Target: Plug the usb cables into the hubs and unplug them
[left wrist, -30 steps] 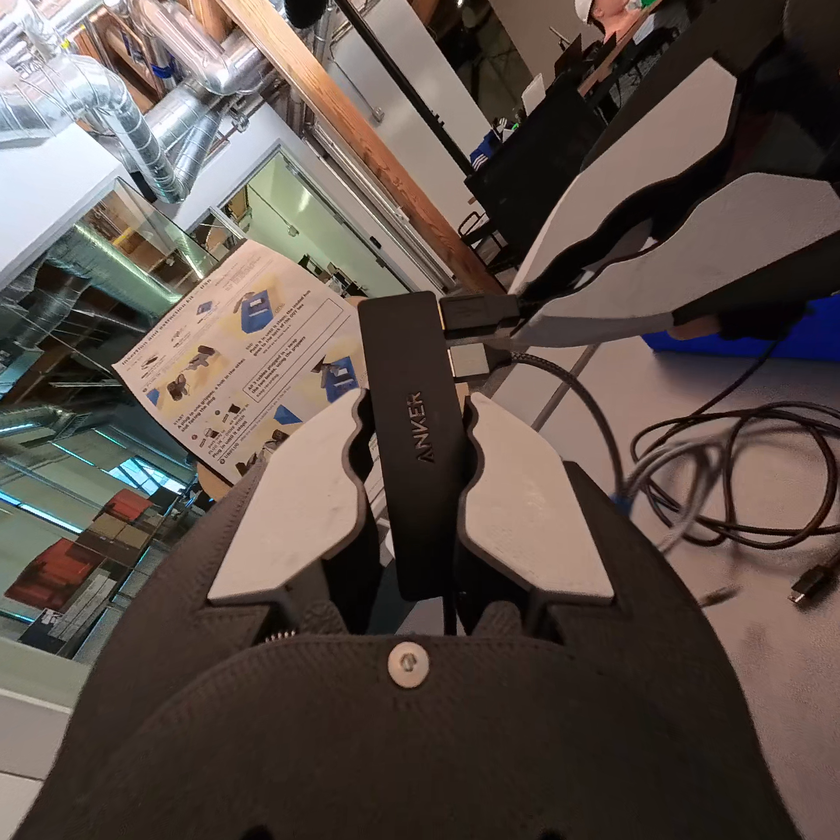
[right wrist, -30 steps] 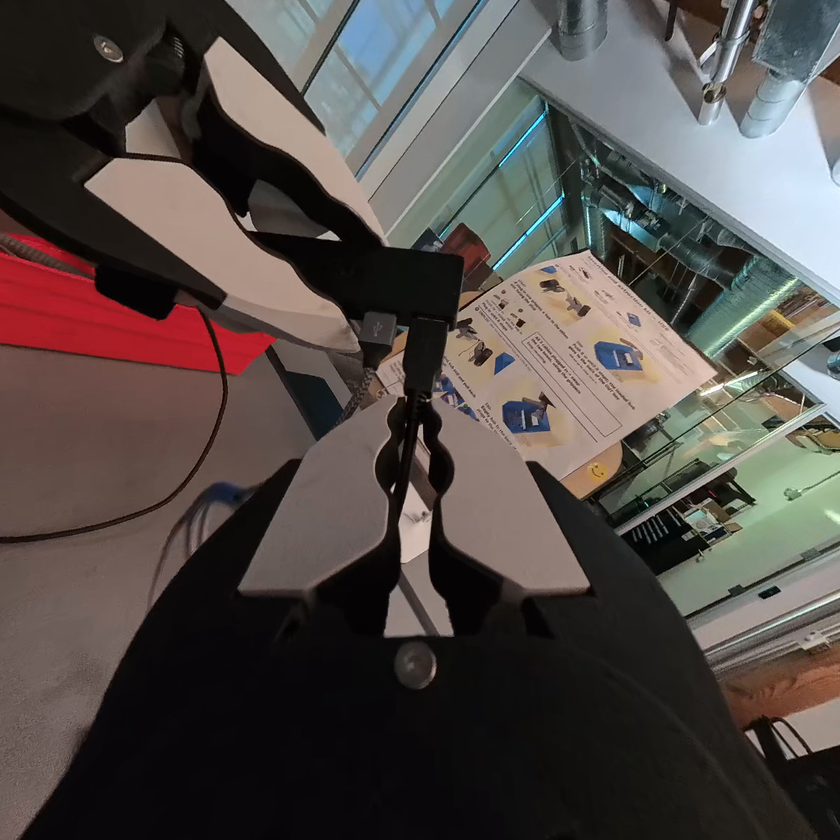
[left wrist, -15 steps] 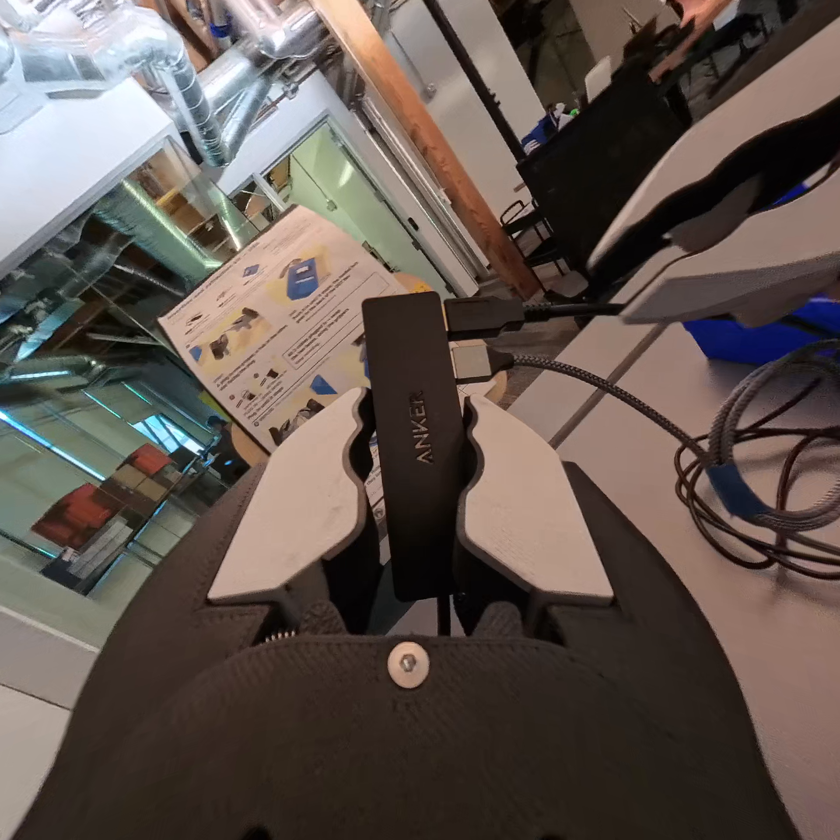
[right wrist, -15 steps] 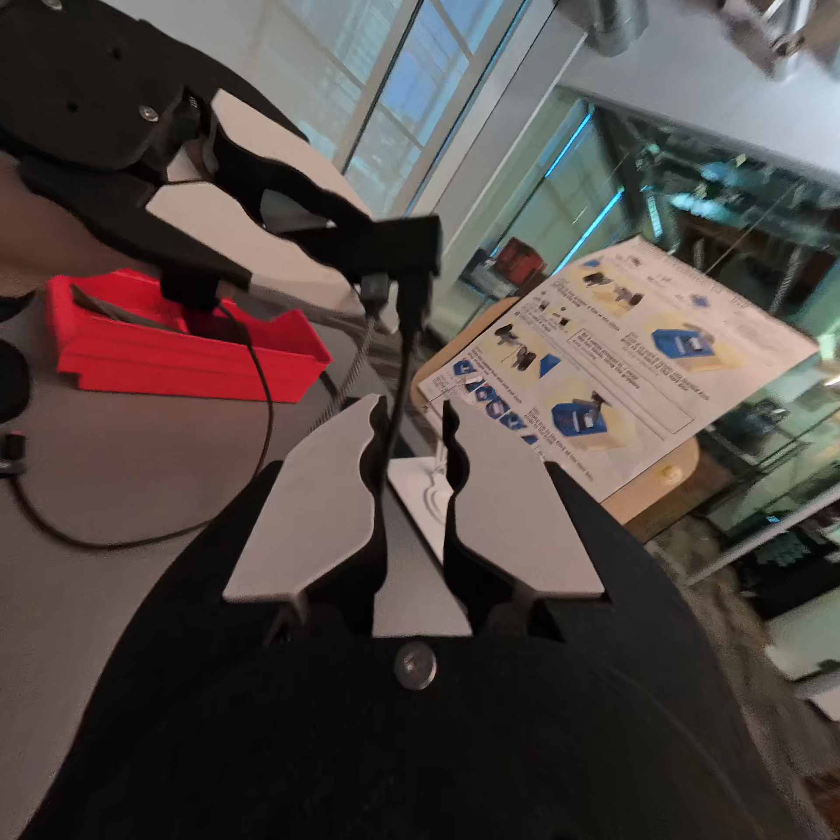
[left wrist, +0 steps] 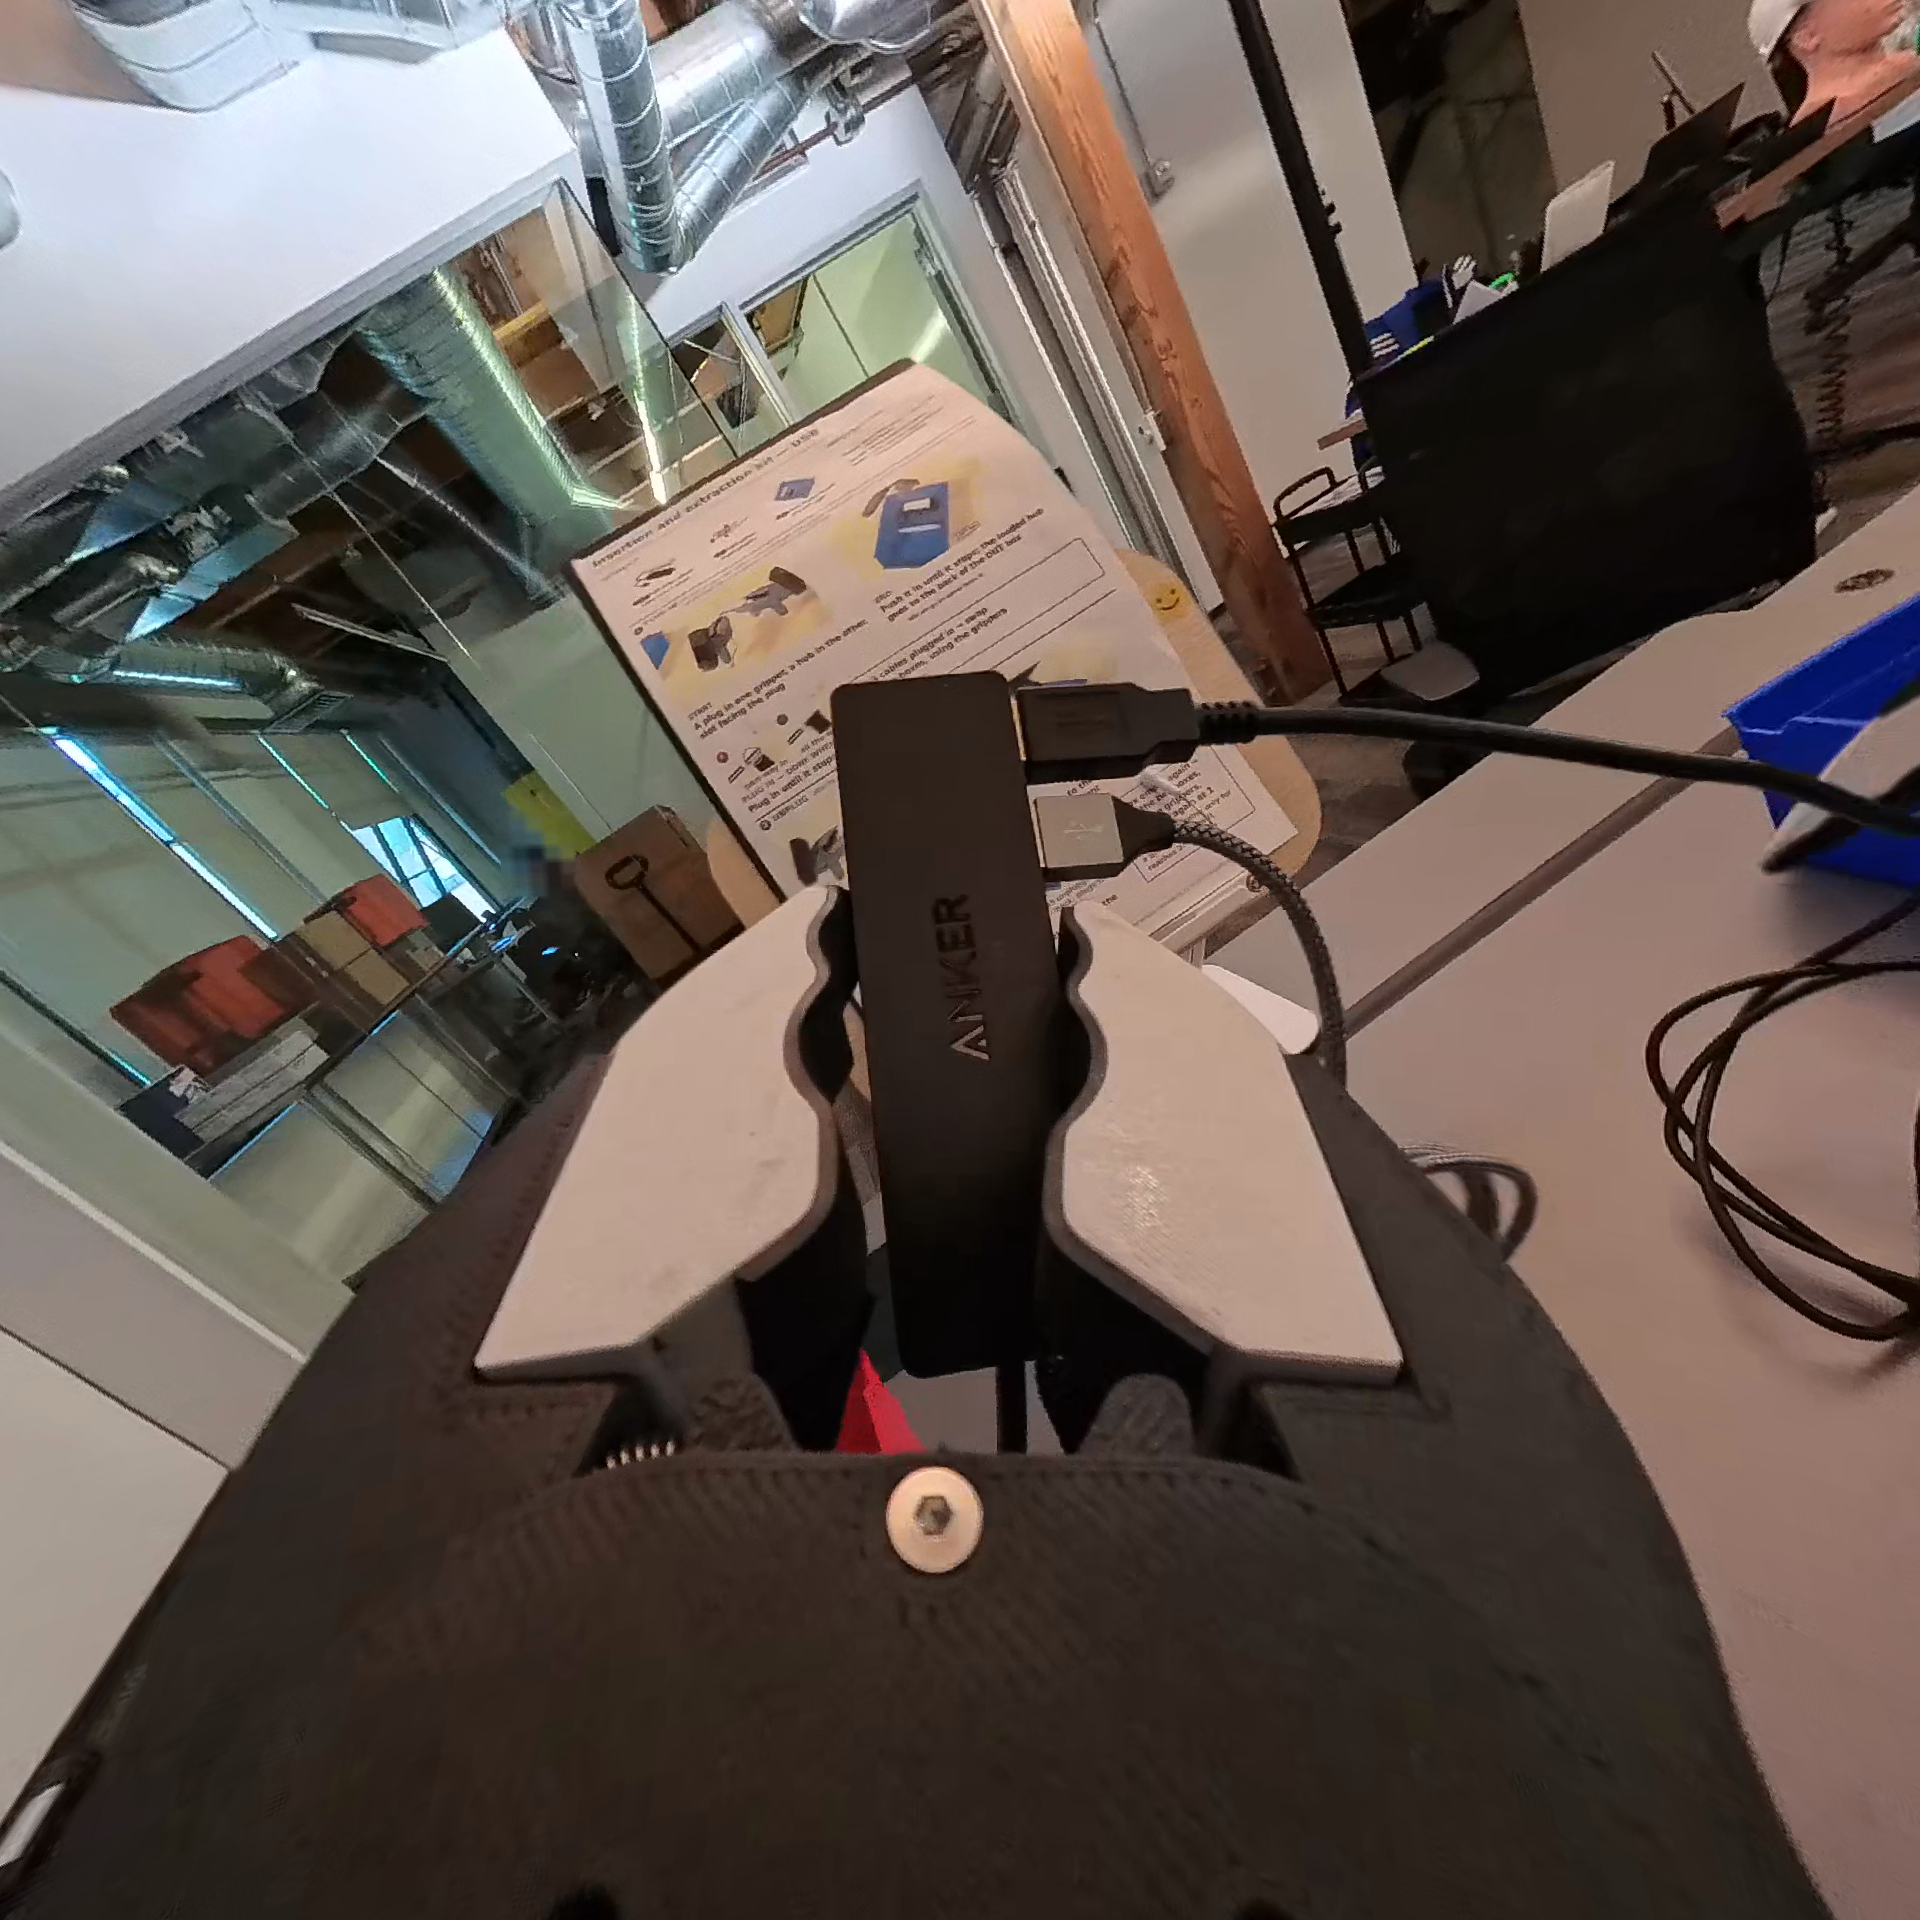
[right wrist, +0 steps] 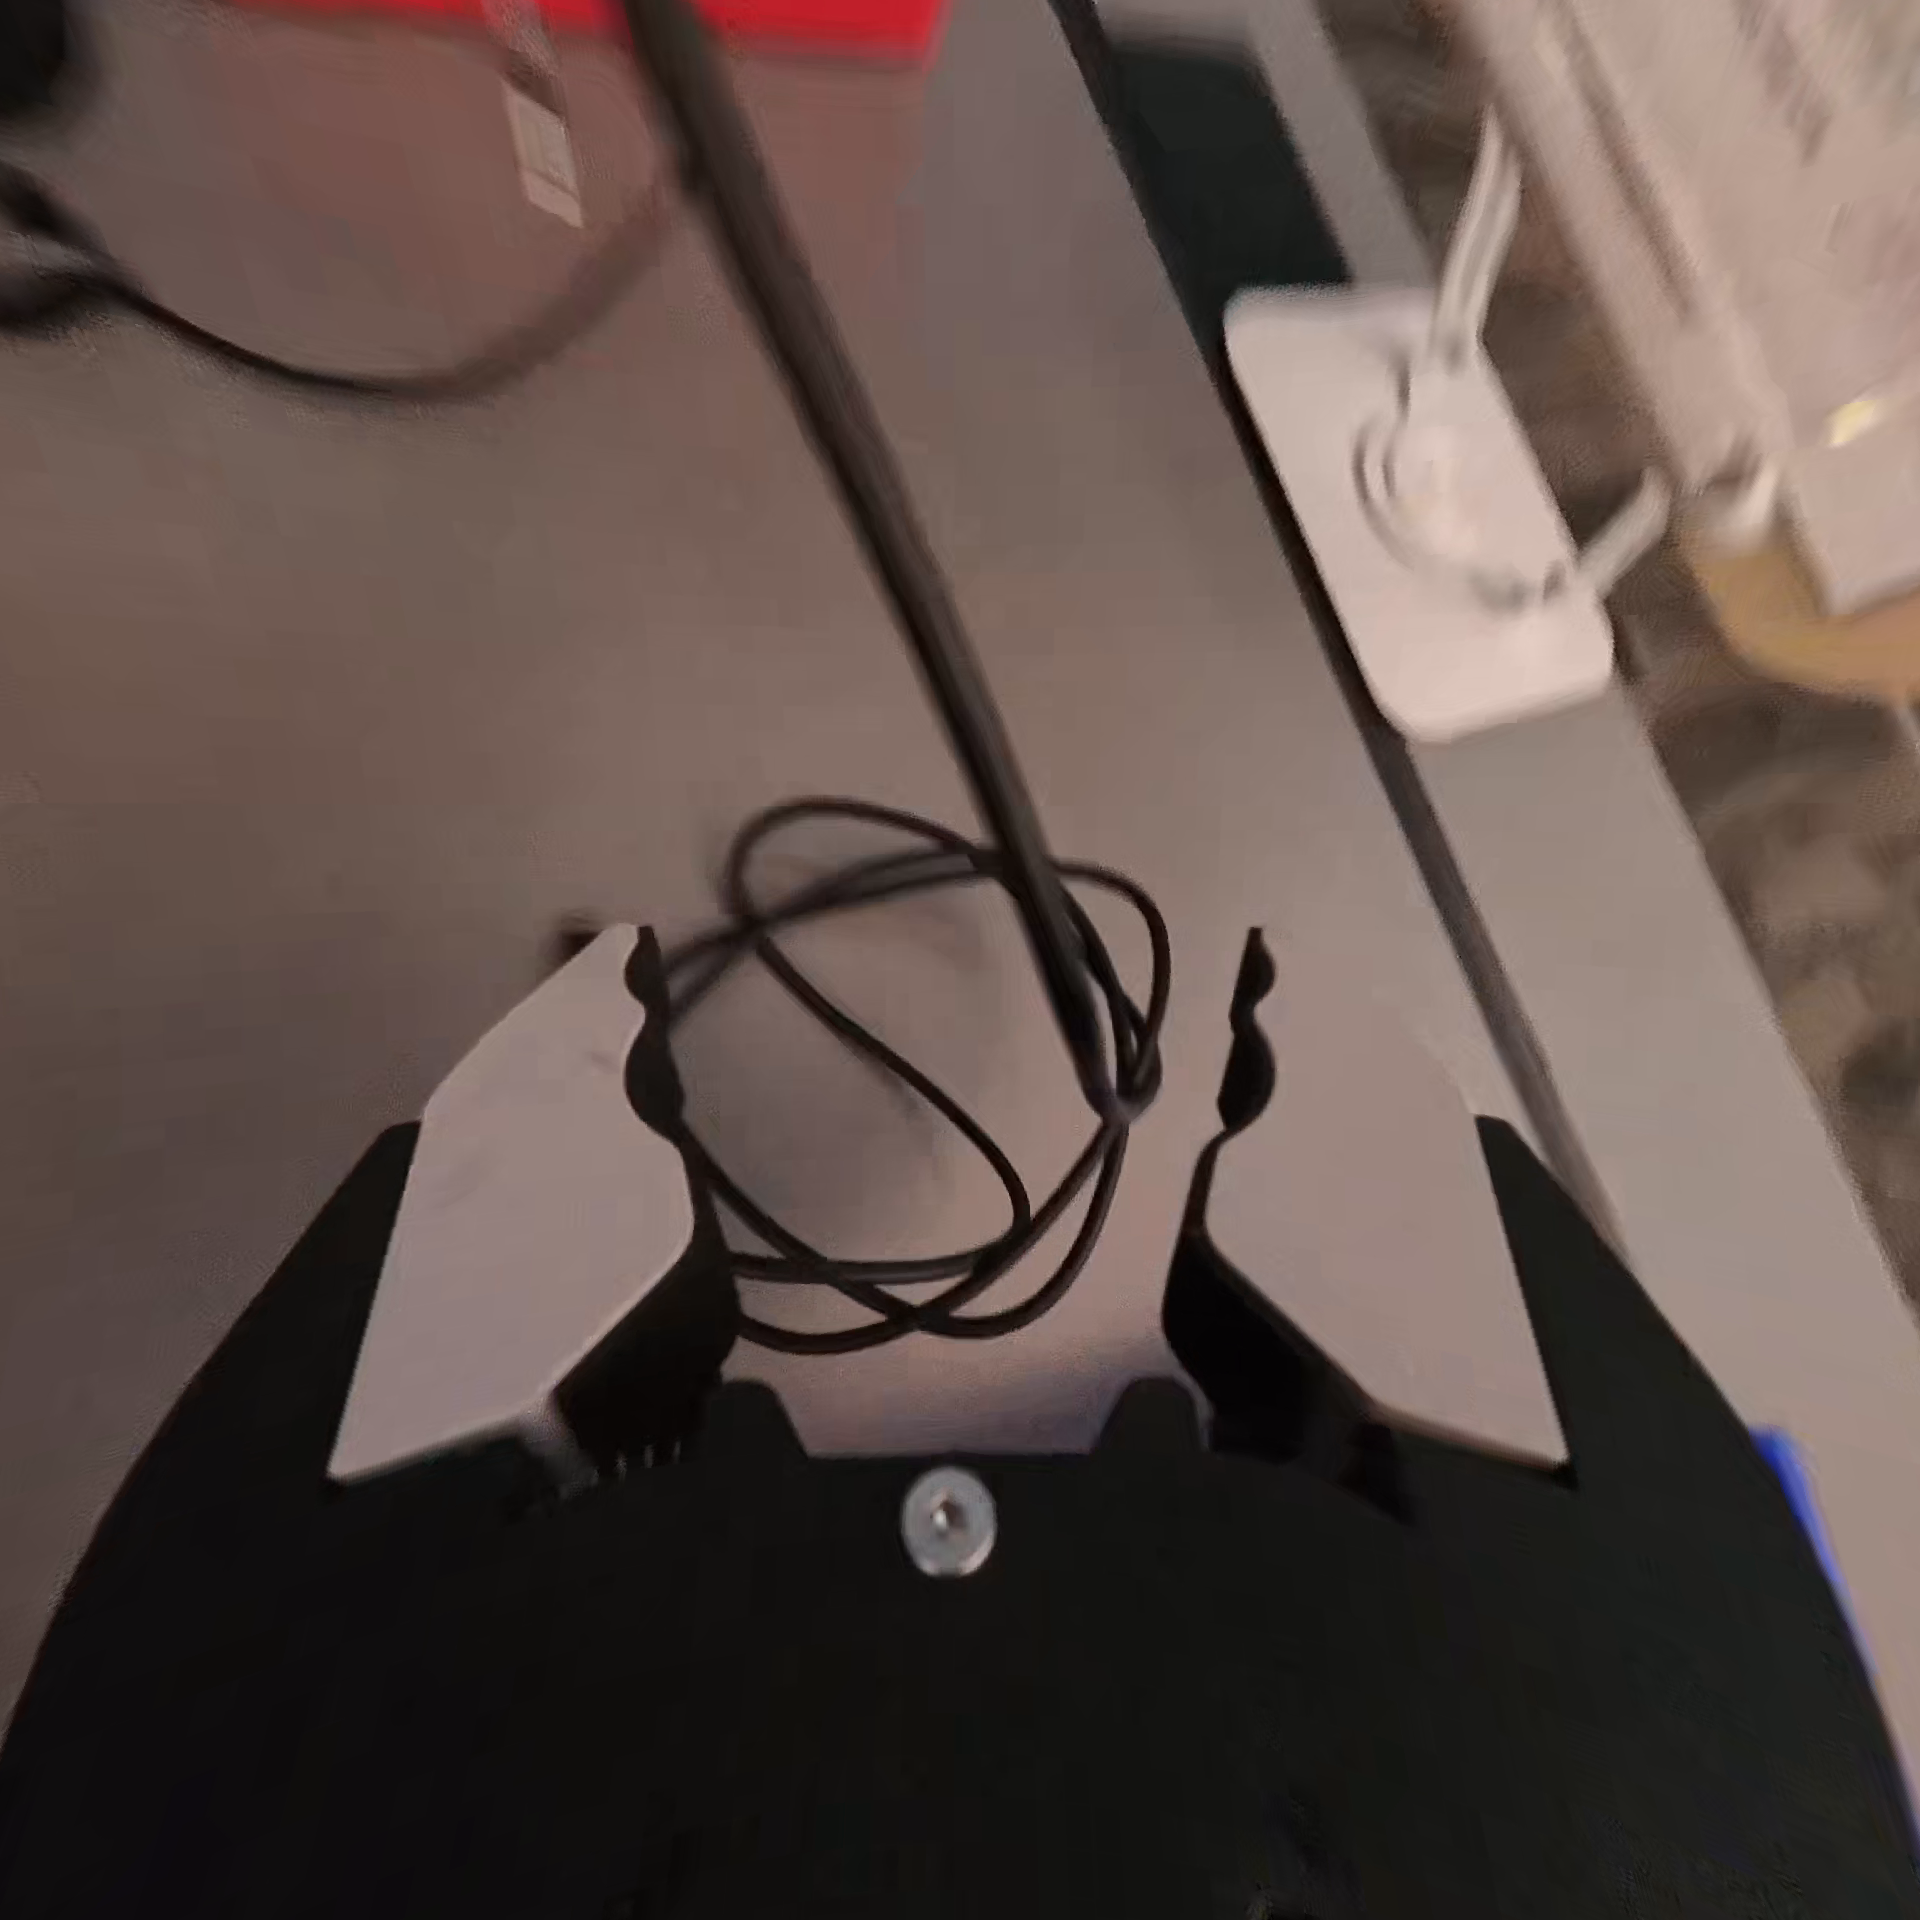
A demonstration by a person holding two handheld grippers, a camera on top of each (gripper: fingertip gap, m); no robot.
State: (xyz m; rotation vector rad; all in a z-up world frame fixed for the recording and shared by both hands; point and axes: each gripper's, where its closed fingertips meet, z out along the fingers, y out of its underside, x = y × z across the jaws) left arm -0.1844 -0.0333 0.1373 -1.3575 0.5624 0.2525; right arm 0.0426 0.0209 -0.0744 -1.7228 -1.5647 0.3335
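Note:
My left gripper [left wrist: 951,935] is shut on a black USB hub [left wrist: 951,935] and holds it upright above the grey table [left wrist: 1558,1039]. Two cables are plugged into the hub's right side: a black plug [left wrist: 1101,732] on top and a silver plug with a braided cable [left wrist: 1091,836] below it. My right gripper [right wrist: 945,956] is open and empty, pointing down at the table over a loose coil of thin black cable [right wrist: 935,1091]. A taut black cable [right wrist: 831,468] runs up from the coil. A tip of the right gripper shows at the right edge of the left wrist view [left wrist: 1849,800].
A blue bin [left wrist: 1829,748] sits at the right of the table, with black cable loops [left wrist: 1766,1143] in front of it. A paper instruction sheet [left wrist: 883,623] stands behind the hub. A red bin [right wrist: 810,16] and a white stand base [right wrist: 1413,520] show in the blurred right wrist view. Tip to tip, the grippers are about 30 cm apart.
My right gripper let go of the black cable, opened wide, drew away from the hub and swung down towards the table. The left gripper kept the hub and tilted slightly.

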